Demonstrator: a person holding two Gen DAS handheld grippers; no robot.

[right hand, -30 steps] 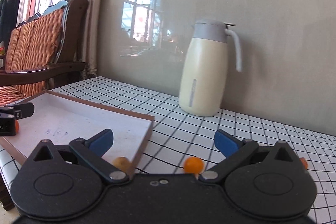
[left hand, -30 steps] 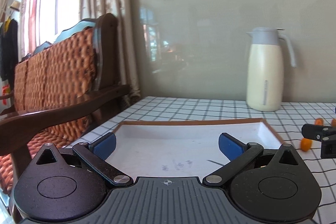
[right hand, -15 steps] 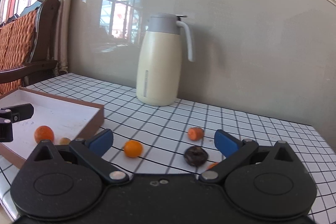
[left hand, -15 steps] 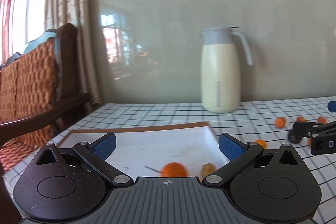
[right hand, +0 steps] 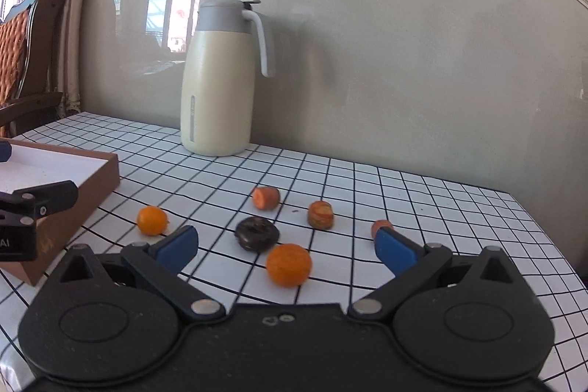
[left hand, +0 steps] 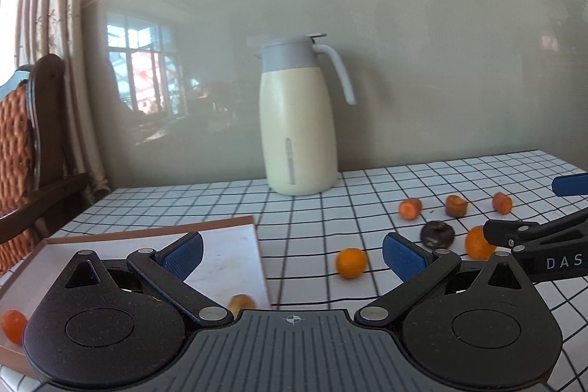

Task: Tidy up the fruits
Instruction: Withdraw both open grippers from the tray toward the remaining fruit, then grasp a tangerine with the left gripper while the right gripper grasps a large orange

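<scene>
A brown-rimmed white tray (left hand: 253,234) lies at the left and holds a small orange fruit (left hand: 13,326) and a yellowish fruit (left hand: 240,304). The tray also shows in the right wrist view (right hand: 106,179). On the checked tablecloth lie a small orange (right hand: 151,220), a larger orange (right hand: 288,265), a dark round fruit (right hand: 256,233) and three orange cut pieces (right hand: 266,198). My left gripper (left hand: 292,250) is open and empty over the tray's right edge. My right gripper (right hand: 286,243) is open and empty, with the larger orange between its fingers' span.
A cream thermos jug (right hand: 217,79) with a grey lid stands at the back against the grey wall. A wooden chair (left hand: 33,149) with woven cushions stands left of the table. The table's right edge (right hand: 544,237) is near the fruit.
Both grippers have swung to the right, away from the tray and toward the loose fruit. Both stay open and empty.
</scene>
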